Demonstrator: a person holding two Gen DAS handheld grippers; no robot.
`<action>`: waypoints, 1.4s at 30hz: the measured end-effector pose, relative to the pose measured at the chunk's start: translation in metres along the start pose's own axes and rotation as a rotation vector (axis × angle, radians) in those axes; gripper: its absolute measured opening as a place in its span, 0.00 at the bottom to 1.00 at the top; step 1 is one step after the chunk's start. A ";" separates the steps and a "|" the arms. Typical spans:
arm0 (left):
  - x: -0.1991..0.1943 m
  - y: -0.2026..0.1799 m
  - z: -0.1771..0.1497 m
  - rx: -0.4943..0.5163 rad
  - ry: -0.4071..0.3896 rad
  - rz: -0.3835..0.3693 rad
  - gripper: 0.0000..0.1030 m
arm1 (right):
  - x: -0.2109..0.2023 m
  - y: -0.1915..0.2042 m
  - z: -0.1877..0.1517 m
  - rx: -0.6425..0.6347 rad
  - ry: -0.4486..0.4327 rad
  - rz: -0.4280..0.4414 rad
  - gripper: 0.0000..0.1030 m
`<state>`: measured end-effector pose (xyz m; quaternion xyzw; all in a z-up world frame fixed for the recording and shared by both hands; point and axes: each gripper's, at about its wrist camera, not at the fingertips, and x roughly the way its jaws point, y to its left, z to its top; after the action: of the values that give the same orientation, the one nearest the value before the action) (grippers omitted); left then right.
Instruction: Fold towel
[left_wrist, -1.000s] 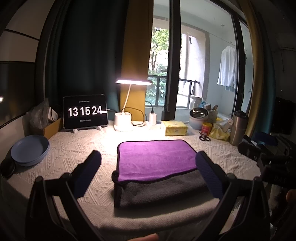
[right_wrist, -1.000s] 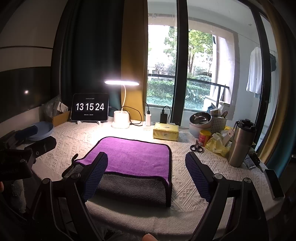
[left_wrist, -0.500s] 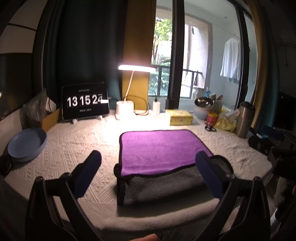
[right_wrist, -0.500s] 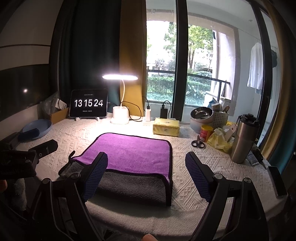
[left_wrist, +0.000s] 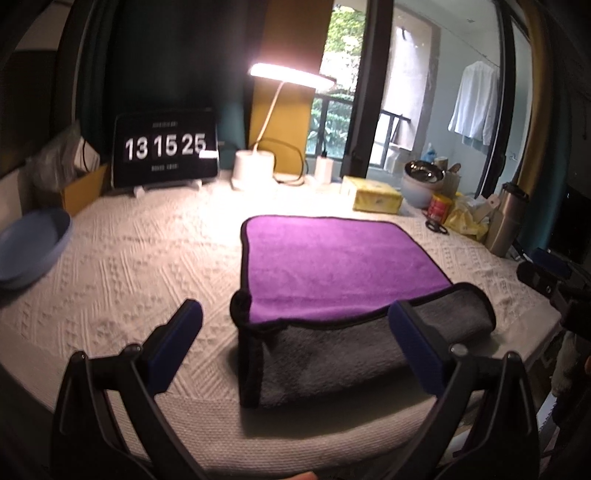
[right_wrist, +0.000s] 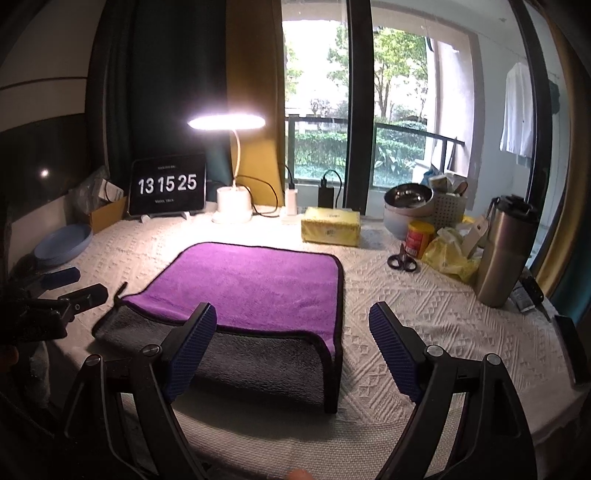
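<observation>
The desk lamp (left_wrist: 290, 75) far beyond the fingertips is the main light source; its head blooms to white glare. Daylight enters through the window (right_wrist: 402, 110) (overexposed in the right wrist view). The left wrist view shows motion blur throughout. Fisheye curvature bends edges; corners vignette to black. The towel (right_wrist: 255, 284) casts a shadow toward the fingers.

The towel (right_wrist: 255, 291) lies on the table (right_wrist: 424, 314) near its front edge. Behind it stand the clock (right_wrist: 167, 184), the lamp (right_wrist: 232, 199) and the box (right_wrist: 330, 230), from left to right. The scissors (right_wrist: 402, 260) and the flask (right_wrist: 504, 251) are to its right, the bowl (right_wrist: 62, 245) to its left.
</observation>
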<state>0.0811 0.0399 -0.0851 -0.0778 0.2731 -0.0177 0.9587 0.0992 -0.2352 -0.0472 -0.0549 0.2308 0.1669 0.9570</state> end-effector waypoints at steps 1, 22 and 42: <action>0.003 0.003 -0.002 -0.007 0.009 -0.006 0.98 | 0.002 -0.002 -0.002 0.004 0.004 0.003 0.85; 0.033 0.007 -0.028 0.000 0.138 -0.023 0.50 | 0.053 -0.027 -0.036 0.090 0.164 0.029 0.57; 0.039 -0.004 -0.039 0.060 0.167 -0.012 0.23 | 0.075 -0.020 -0.046 0.071 0.218 0.052 0.13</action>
<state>0.0936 0.0271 -0.1373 -0.0489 0.3508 -0.0381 0.9344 0.1493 -0.2405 -0.1219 -0.0328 0.3406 0.1763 0.9229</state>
